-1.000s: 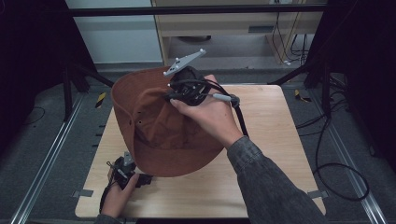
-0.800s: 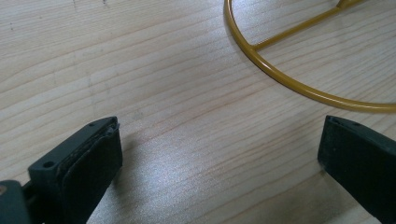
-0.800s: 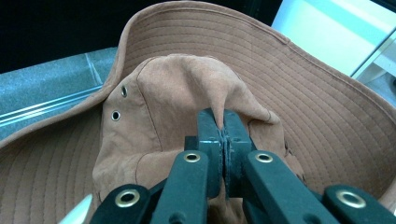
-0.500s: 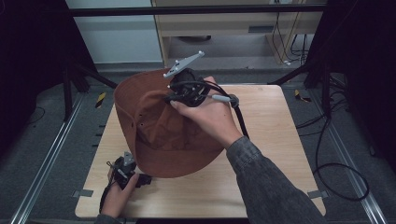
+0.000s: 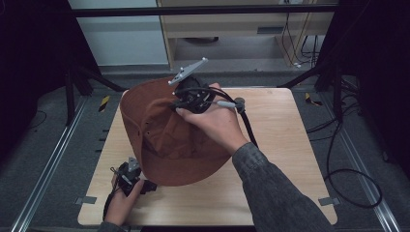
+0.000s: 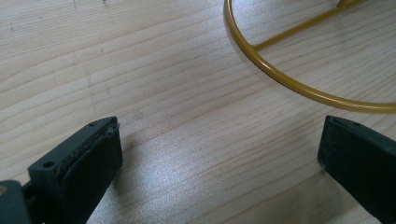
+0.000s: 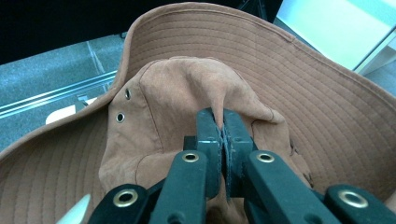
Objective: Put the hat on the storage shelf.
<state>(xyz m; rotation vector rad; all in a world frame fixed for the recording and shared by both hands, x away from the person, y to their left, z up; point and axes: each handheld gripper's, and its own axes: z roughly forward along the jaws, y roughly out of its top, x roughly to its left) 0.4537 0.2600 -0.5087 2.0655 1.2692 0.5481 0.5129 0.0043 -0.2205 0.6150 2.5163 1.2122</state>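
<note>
Fabric of the brown hat [image 7: 196, 88] is pinched between the jaws of the right gripper [image 7: 223, 128]: in the right gripper view the two black jaws stand pressed together with a fold of the crown caught between the pads, and the brim curves up behind it. From the high view the right gripper [image 5: 191, 99] sits over the far part of the hat [image 5: 164, 140], held by the person's right hand [image 5: 215, 123], with its grey plate tilted upward and its cable trailing toward the right edge of the bench [image 5: 285, 145]. The hat covers the middle and left of the bench, tipped so that its far edge is raised and its near brim reaches toward the front edge. Left gripper [image 5: 129, 175] is held low at the front left corner of the bench, just beside the near brim. In the left gripper view its jaws stand wide apart above bare wood [image 6: 187, 140] with nothing between them; beyond them a yellow wire ring [image 6: 280, 77] lies flat on the bench.
</note>
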